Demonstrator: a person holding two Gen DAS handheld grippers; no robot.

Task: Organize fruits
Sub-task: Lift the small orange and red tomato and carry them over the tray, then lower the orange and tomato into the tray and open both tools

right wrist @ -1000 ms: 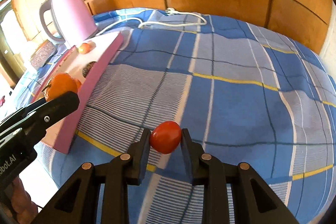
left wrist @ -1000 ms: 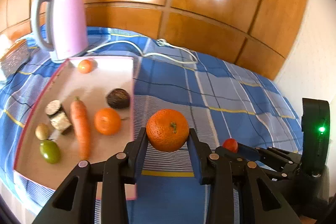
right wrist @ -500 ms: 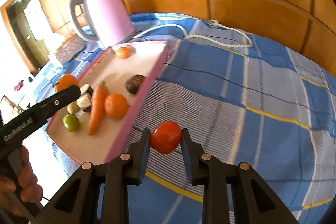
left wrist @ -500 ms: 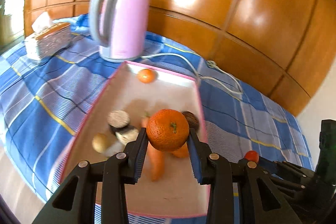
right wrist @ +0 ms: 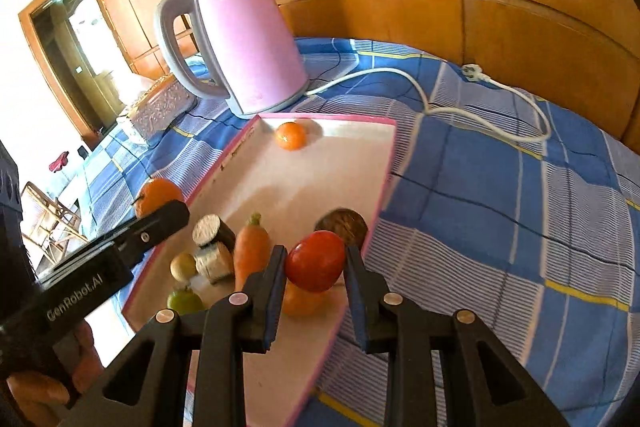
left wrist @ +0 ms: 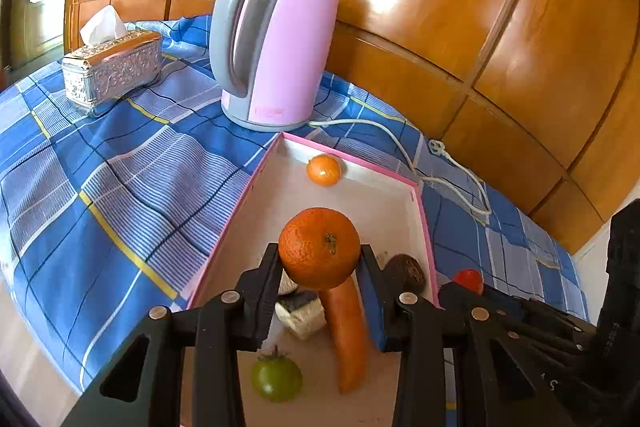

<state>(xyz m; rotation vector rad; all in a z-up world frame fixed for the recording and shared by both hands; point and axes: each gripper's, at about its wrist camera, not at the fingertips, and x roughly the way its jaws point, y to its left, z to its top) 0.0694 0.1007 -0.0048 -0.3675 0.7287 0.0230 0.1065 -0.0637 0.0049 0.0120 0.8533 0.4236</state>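
My left gripper (left wrist: 320,263) is shut on a large orange (left wrist: 319,247) and holds it above the pink-rimmed tray (left wrist: 362,163). My right gripper (right wrist: 316,265) is shut on a red tomato (right wrist: 316,259) over the tray's (right wrist: 386,163) near right part. In the tray lie a small orange (left wrist: 324,169) (right wrist: 291,135), a carrot (left wrist: 348,331) (right wrist: 251,249), a green tomato (left wrist: 276,379), a dark round fruit (left wrist: 406,271) (right wrist: 342,225), a cut eggplant piece (right wrist: 212,233) and another orange (right wrist: 300,301) partly hidden under the tomato.
A pink electric kettle (left wrist: 276,39) (right wrist: 240,39) stands just behind the tray, its white cord (right wrist: 480,111) trailing right over the blue checked cloth (left wrist: 100,187). A silver tissue box (left wrist: 112,71) sits at the far left. Wooden panels close off the back.
Both grippers have travelled left from over the bare cloth to above the tray, each still carrying its fruit. The kettle and tissue box have come into closer view.
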